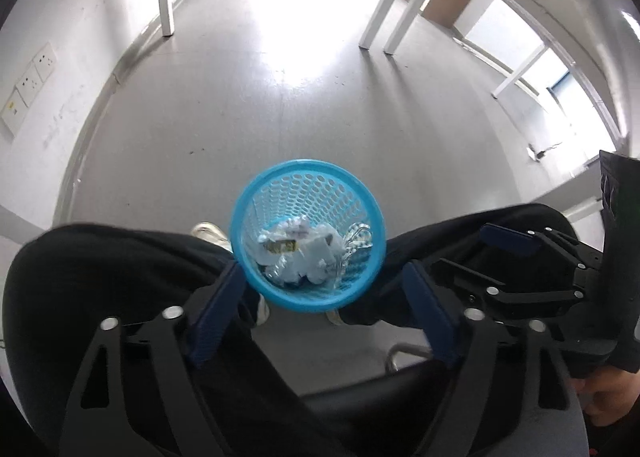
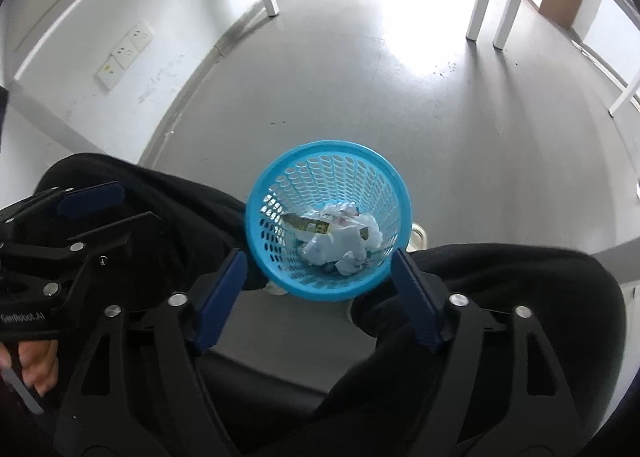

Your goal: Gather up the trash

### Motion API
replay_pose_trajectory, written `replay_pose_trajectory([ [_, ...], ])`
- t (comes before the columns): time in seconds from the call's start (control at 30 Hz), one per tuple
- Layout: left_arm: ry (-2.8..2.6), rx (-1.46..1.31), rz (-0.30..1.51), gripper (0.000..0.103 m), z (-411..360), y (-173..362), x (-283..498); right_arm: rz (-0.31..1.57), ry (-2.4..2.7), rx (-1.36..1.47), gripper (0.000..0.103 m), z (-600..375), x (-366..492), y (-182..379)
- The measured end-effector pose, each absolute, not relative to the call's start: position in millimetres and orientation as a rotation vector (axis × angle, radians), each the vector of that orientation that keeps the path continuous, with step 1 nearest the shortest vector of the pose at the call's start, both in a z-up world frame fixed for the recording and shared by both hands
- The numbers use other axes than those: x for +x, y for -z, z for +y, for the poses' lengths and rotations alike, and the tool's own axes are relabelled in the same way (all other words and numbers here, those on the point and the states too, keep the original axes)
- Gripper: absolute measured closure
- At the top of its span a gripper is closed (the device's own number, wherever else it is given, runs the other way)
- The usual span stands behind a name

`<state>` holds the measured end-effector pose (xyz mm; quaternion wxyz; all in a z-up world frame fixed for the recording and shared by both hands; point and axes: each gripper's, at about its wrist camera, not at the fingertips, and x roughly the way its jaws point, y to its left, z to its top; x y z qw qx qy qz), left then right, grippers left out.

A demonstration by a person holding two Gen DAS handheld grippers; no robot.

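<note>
The round blue plastic basket with holes in its sides [image 1: 308, 235] stands upright on the smooth grey floor [image 1: 280, 105], between the person's knees, straight below both grippers. Crumpled white paper and shiny wrappers [image 2: 340, 237] lie inside. The left gripper [image 1: 324, 317] and right gripper [image 2: 320, 301] are both wide open, holding nothing.

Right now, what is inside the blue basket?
The basket holds crumpled white paper, clear plastic and a yellow-green wrapper. The pile covers its bottom and anything underneath.
</note>
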<state>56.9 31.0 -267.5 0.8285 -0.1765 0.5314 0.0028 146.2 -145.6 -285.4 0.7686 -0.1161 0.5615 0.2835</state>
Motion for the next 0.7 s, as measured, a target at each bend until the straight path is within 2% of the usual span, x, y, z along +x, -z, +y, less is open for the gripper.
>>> replay_pose_trajectory([
  [0.03, 0.0, -0.376, 1.117, 0.009, 31, 264, 52, 1.212, -0.621, -0.246, 0.021, -150, 141, 282],
  [0.07, 0.001, -0.371, 1.104, 0.007, 31, 261, 47, 1.207, -0.632, -0.235, 0.018, -154, 137, 278],
  [0.2, 0.005, -0.377, 1.099, 0.006, 28, 260, 37, 1.176, -0.648, -0.189, 0.009, -168, 126, 263],
  [0.7, -0.017, -0.327, 1.131, 0.006, 23, 260, 38, 1.213, -0.666, -0.15, 0.009, -172, 127, 264],
])
